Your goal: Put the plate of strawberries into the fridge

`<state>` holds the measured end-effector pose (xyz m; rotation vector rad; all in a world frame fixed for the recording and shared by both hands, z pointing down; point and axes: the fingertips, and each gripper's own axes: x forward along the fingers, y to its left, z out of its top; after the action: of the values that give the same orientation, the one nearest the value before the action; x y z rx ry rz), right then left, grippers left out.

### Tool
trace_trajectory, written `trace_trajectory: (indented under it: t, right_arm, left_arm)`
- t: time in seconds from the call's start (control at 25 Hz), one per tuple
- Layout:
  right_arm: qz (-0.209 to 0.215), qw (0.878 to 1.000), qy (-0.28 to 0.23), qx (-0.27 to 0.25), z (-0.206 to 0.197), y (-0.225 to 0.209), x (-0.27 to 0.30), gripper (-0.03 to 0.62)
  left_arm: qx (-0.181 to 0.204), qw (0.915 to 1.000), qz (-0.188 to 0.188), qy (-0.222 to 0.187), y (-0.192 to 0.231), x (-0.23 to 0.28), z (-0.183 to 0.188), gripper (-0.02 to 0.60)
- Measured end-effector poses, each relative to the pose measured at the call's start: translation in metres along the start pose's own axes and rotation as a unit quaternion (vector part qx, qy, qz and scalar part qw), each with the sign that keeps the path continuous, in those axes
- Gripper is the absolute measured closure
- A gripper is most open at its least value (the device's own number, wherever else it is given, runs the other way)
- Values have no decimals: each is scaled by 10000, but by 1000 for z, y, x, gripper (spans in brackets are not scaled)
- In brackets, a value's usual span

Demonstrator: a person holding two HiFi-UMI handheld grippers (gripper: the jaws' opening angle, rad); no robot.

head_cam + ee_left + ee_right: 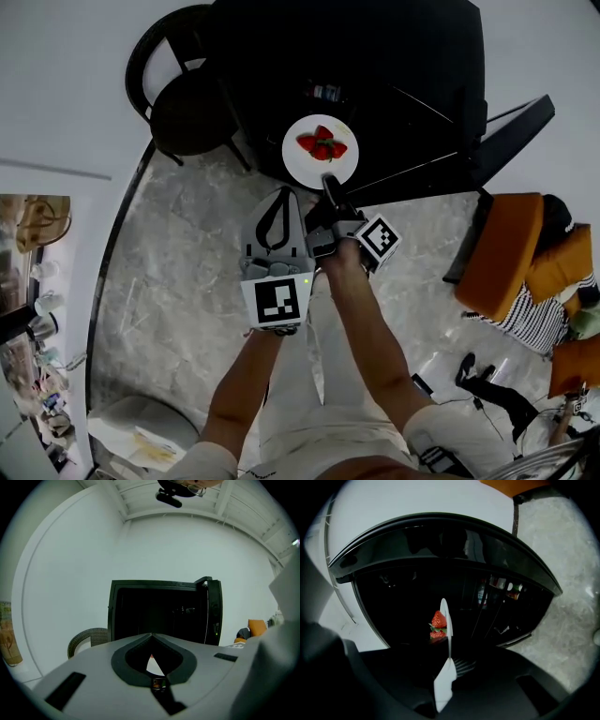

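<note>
Gripping the round white plate [300, 165] by its rim alone in our right claw [328, 182], left claw [278, 195] closed empty, we are risking tipping its red strawberries [322, 145] off.

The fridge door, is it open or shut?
Open: the fridge door stands swung aside, and the right gripper view looks into the dark inside of the fridge.

My right gripper [449, 665] pinches the rim of the white plate [443, 686], which I see edge-on. Red strawberries [438, 619] sit on it. The black fridge [393, 597] is open ahead, with bottles [482, 592] in its door.
</note>
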<state>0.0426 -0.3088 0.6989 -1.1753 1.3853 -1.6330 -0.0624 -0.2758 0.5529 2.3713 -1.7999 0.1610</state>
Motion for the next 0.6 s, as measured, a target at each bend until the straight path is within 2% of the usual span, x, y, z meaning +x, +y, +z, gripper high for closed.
trace_trajectory:
  t: [0.32, 0.52, 0.6]
  right_arm:
    - [-116, 9996, -96, 241, 9, -30, 18, 574]
    - [-273, 9993, -169, 167, 14, -37, 24, 574]
    - [-215, 9994, -215, 171, 17, -43, 29, 574]
  left_arm:
    - [-145, 9999, 14, 42, 2, 12, -15, 581]
    - [-190, 9998, 16, 63, -2, 9, -17, 581]
    - [-190, 9998, -1, 71, -5, 9, -20, 581]
